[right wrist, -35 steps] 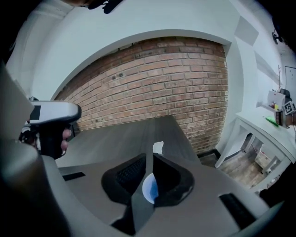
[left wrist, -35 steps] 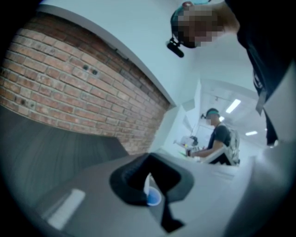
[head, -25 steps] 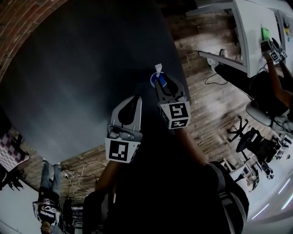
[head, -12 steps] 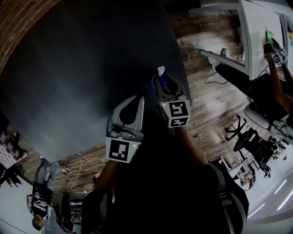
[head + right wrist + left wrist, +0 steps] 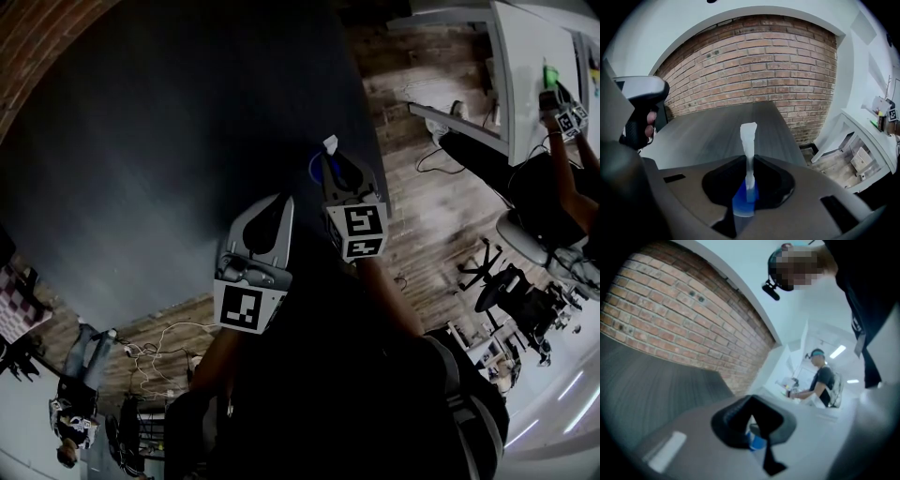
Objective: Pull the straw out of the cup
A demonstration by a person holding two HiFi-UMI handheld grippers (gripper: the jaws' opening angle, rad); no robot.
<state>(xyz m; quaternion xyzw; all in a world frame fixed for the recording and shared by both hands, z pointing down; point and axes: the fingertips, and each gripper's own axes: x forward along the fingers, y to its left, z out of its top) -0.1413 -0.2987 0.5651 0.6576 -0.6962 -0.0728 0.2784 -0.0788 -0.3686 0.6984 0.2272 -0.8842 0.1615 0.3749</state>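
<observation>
A white paper-wrapped straw (image 5: 748,140) stands upright between the jaws of my right gripper (image 5: 750,160), which is shut on it. The straw's flattened tip (image 5: 330,143) pokes out past the jaws in the head view. The blue cup (image 5: 742,202) shows just under the jaws, and its rim (image 5: 312,168) peeks out to their left, near the dark table's right edge. My left gripper (image 5: 283,201) hovers beside it, lower left, shut with nothing in it. Through its jaws (image 5: 752,401) a bit of the blue cup (image 5: 757,442) is visible.
The dark grey table (image 5: 169,141) stretches left and away towards a brick wall (image 5: 754,61). Wooden floor (image 5: 441,216) lies right of the table edge, with white desks (image 5: 525,66), office chairs and another person working there. Cables lie on the floor at the lower left.
My right gripper, still shut on the straw, has shifted slightly right with it. The left gripper has barely moved. A person at the lower left has moved.
</observation>
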